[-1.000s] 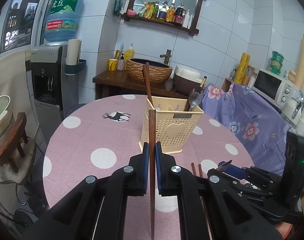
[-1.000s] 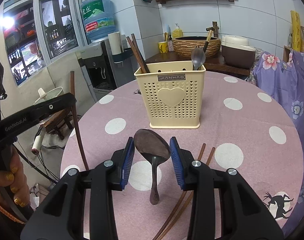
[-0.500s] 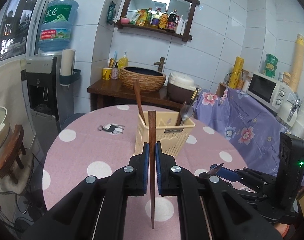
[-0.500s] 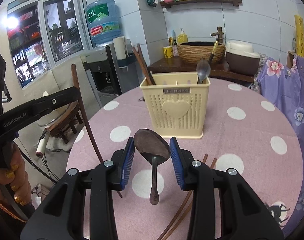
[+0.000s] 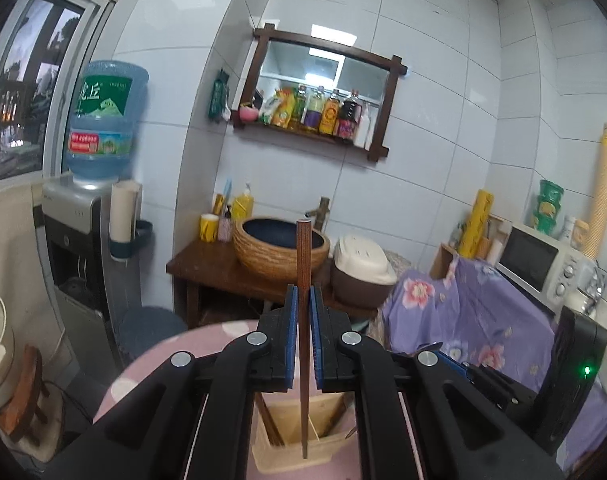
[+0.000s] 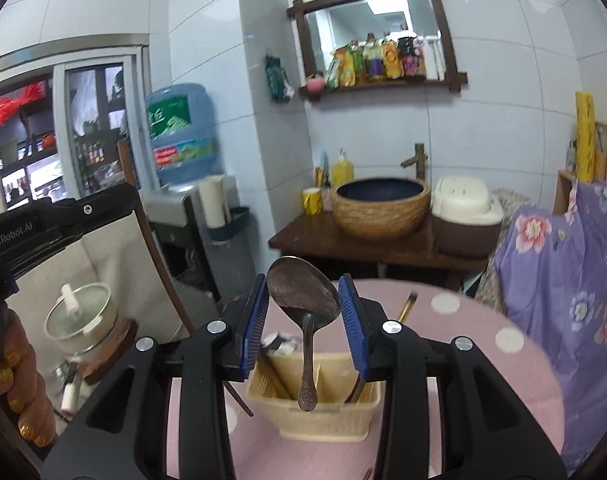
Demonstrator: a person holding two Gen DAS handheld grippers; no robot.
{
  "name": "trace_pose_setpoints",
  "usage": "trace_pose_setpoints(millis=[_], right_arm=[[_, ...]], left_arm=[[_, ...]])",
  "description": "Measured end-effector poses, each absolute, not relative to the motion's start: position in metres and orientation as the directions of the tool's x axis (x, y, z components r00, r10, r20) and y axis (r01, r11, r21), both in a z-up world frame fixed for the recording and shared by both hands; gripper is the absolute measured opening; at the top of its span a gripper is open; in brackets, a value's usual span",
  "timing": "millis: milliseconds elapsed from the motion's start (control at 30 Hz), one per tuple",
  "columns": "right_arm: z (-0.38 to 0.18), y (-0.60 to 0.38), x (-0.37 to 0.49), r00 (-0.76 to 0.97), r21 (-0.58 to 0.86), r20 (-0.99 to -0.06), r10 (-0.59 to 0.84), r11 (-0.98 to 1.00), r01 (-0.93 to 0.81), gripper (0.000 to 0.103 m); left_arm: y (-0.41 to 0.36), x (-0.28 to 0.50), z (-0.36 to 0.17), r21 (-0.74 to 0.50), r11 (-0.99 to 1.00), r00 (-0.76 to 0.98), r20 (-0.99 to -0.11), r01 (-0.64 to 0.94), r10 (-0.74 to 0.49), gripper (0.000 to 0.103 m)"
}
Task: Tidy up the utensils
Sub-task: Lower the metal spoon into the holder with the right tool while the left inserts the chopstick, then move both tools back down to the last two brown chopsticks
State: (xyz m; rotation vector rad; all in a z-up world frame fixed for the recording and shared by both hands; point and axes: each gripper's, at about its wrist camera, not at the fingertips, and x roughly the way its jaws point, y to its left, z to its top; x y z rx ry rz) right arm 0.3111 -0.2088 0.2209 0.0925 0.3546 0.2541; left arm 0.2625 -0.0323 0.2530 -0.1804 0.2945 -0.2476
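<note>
Left wrist view: my left tongs point(image 5: 302, 336) clenched on dark wooden chopstick point(image 5: 303, 320), tip over cream perforated plastic holder point(image 5: 295, 460) on pink dotted surface point(image 5: 151, 364). Right tongs point(image 6: 303, 324) grasping dark metal spoon point(image 6: 303, 300) by bowl, handle hanging over holder. Step: insertion. Next, I judge: lower each into own compartment, release.

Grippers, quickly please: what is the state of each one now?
Left gripper: closed on a wooden chopstick, held upright.
Right gripper: closed on a dark spoon, gripping its bowl.
</note>
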Motion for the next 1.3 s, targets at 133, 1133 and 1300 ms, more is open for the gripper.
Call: trace_pose_setpoints(millis=[133,1133,1300], right_arm=[[0.191,-0.207,0.34,0.902,0.137,-0.36,0.239,0.97,-0.202,0.037],[0.065,-0.233,0.253,0.871,0.039,-0.482,0.093,0.996,-0.085,0.053],[0.018,-0.251,0.211,0.773,0.067,-0.633,0.044,0.998,-0.002,0.061]], left_arm=[[-0.045,0.288,0.234,-0.186,0.966,0.938,-0.266,0.177,-0.223,0.007],[-0.026,0.218,0.087,-0.166,0.97,0.871,-0.434,0.176,-0.232,0.055],[-0.021,0.181,0.043,-0.111,0.985,0.841,-0.514,0.131,-0.169,0.055]])
